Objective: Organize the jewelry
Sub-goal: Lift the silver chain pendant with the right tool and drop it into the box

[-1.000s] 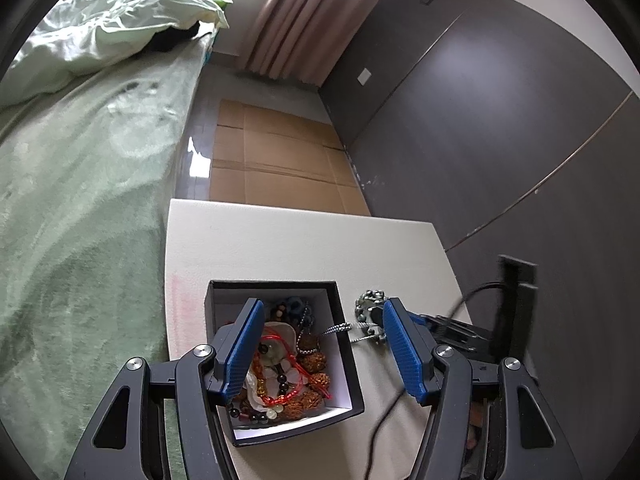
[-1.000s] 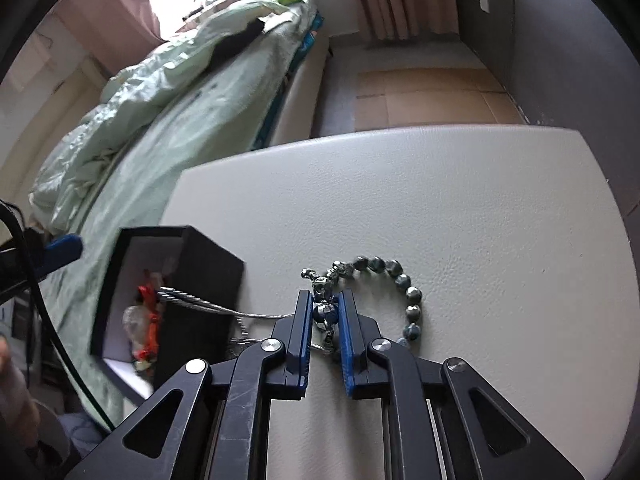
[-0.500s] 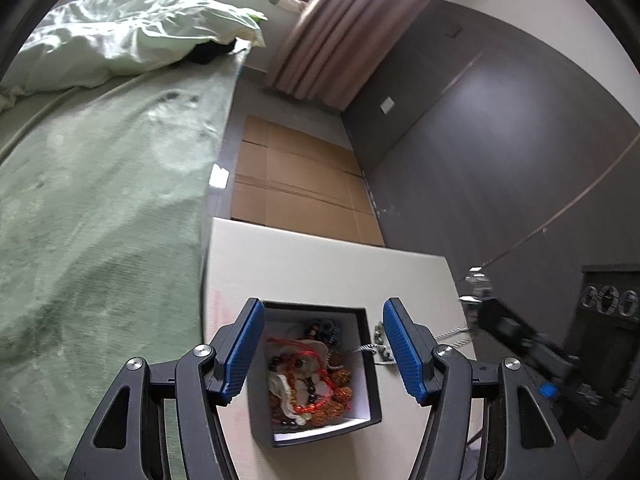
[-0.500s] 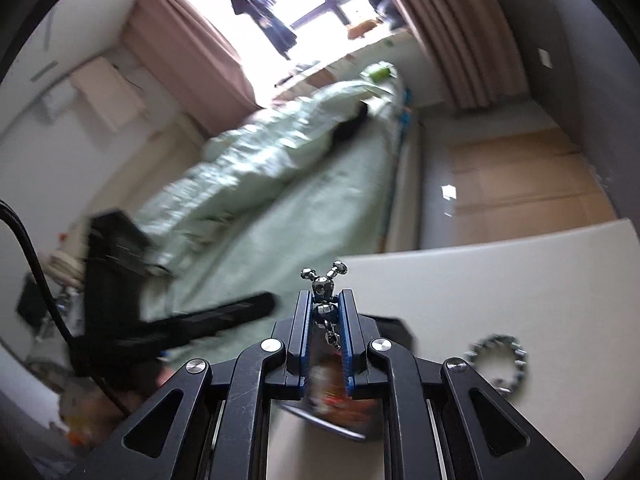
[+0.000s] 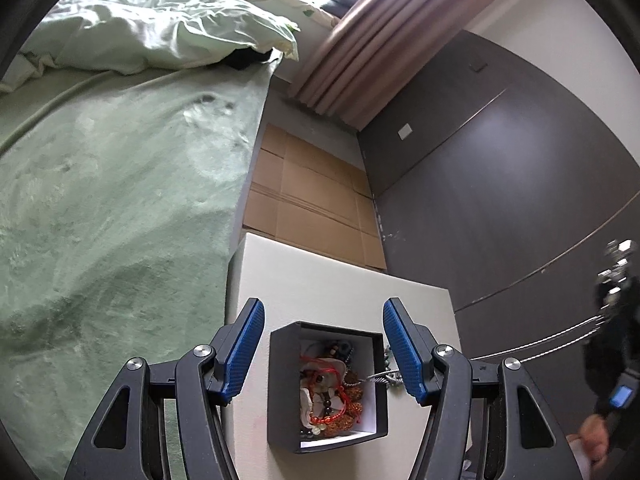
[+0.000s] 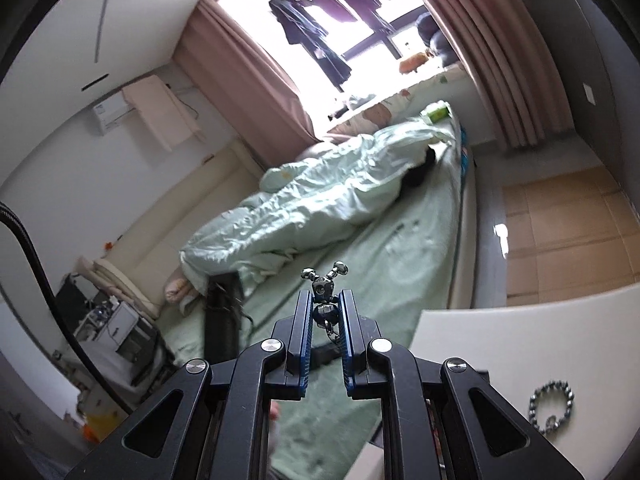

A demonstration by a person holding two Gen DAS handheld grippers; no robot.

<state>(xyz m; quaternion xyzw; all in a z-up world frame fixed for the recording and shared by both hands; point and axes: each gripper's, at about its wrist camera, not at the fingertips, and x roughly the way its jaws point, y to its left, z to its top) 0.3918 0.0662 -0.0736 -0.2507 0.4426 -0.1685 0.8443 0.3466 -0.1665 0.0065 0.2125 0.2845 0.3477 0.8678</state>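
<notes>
A black jewelry box (image 5: 282,384) with a white lining sits on the cream table (image 5: 320,284), holding a heap of red cord and bead bracelets (image 5: 330,394). My left gripper (image 5: 323,350) is open and hovers above the box, empty. My right gripper (image 6: 323,312) is shut on a silver robot-shaped pendant (image 6: 323,286) and holds it high in the air. Its silver chain (image 5: 532,344) stretches from the box rim up to the right gripper (image 5: 616,288). A dark bead bracelet (image 6: 554,402) lies on the table at lower right.
A bed with a green blanket (image 5: 100,200) runs along the table's left side. Cardboard sheets (image 5: 312,192) cover the floor beyond the table. A dark wall (image 5: 500,168) stands to the right. A window with curtains (image 6: 340,20) is far off.
My right gripper has lifted the pendant from the table high into the air, pulling the chain out of the box. My left gripper has risen and drawn back from the box.
</notes>
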